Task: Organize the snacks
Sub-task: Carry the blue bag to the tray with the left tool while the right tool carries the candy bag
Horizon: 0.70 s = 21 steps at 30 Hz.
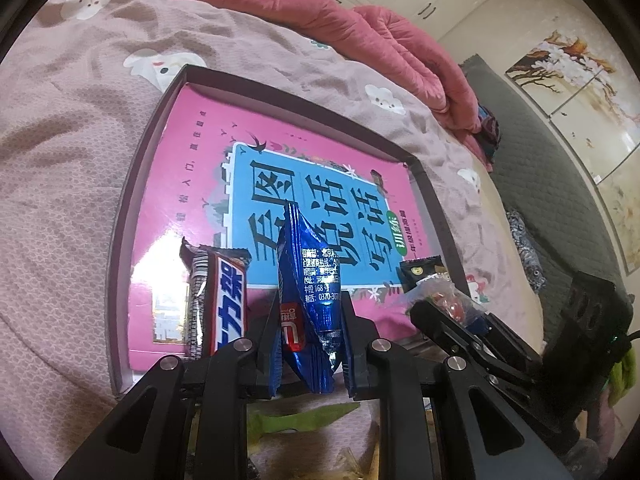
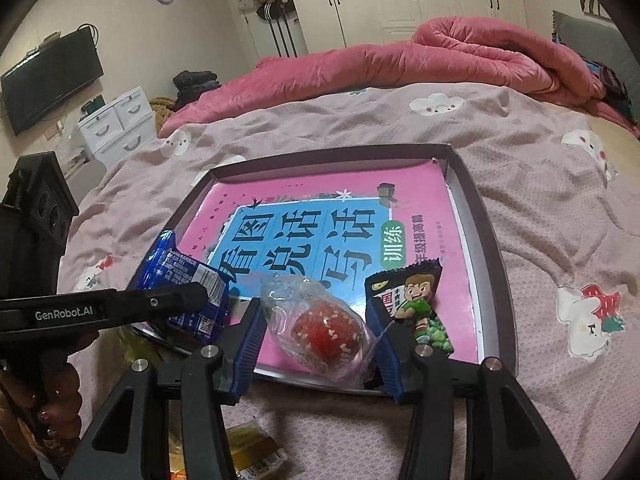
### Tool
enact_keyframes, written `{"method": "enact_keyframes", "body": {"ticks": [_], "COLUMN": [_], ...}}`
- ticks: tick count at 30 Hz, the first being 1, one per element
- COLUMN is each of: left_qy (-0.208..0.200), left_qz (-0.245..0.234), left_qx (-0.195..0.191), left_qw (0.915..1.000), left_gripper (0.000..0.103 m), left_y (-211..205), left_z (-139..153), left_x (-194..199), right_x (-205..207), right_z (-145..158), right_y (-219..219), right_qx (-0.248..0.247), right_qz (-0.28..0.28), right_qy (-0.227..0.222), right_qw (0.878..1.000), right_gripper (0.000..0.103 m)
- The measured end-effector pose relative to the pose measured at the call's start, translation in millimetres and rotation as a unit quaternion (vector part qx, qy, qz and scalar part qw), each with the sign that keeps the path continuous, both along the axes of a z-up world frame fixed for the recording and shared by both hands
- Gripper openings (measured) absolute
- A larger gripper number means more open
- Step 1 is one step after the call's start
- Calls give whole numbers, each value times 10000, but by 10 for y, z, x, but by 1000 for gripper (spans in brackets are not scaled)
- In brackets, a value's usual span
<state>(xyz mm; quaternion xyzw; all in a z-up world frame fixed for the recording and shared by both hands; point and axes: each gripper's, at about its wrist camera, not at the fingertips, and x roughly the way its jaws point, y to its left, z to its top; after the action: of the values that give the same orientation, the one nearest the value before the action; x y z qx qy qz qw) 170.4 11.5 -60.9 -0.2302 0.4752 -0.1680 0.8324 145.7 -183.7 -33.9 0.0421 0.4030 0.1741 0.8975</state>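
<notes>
A shallow dark-rimmed tray [image 1: 132,208] [image 2: 492,256] lies on the bed with a pink and blue book [image 1: 192,160] [image 2: 424,200] covering its floor. My left gripper [image 1: 309,304] [image 2: 196,300] is shut on a shiny blue snack packet [image 1: 308,264] [image 2: 188,280], which stands upright over the tray's near edge. My right gripper [image 2: 316,336] [image 1: 444,308] has a clear-wrapped red candy ball [image 2: 324,332] [image 1: 440,300] between its blue pads, the wrapper touching both. A brown chocolate bar [image 1: 224,304] and a black cartoon packet [image 2: 412,300] [image 1: 420,272] rest in the tray.
The tray sits on a mauve bedsheet [image 2: 540,208] with a rolled pink quilt [image 2: 460,52] behind it. A yellow packet [image 2: 256,448] lies on the sheet near me. A person's hand [image 2: 60,400] holds the left gripper's handle. White drawers [image 2: 116,124] stand far left.
</notes>
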Motion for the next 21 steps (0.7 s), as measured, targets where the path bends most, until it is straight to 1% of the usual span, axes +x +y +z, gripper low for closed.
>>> {"method": "enact_keyframes", "body": {"ticks": [6,15,21], "left_qy": [-1,21,25], "left_qz": [-71,-105,-108], "left_qx": [20,43,50], "left_qw": [10000,9999,9999], "left_gripper": [23,23,23], "left_y": [2,14,20], "left_z": [8,19,21], "left_x": [-12,-26,-31], "right_x": [16,5,0], "right_z": [-22,-7,31], "right_y": [-43,-75,-118], "right_qx": [232,420,499], "right_qz": [-11,-44,-105], "right_qy": [155,218,157], "right_qw": [9996,9989,9986], "right_gripper": [55,59,62]}}
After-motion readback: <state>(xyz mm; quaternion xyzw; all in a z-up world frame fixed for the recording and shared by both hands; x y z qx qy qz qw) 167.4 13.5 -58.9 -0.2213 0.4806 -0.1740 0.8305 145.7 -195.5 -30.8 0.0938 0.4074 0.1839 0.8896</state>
